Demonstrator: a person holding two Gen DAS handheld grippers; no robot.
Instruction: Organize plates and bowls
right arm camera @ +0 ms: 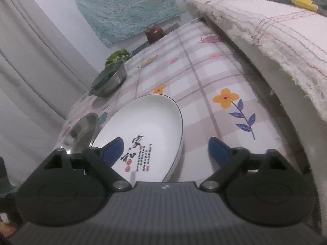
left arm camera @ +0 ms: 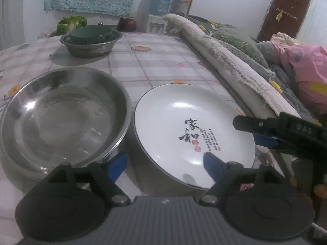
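Plate (left arm camera: 184, 126) beside steel bowl (left arm camera: 61, 114) (rims nearly touching).

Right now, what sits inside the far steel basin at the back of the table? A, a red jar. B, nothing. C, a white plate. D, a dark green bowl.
D: a dark green bowl rests inside the far steel basin; the white plate lies nearer.

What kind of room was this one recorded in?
Probably a lived-in home room, dining and sleeping together: a table in a flowered cloth beside a bed piled with bedding, and a water dispenser by the wall.
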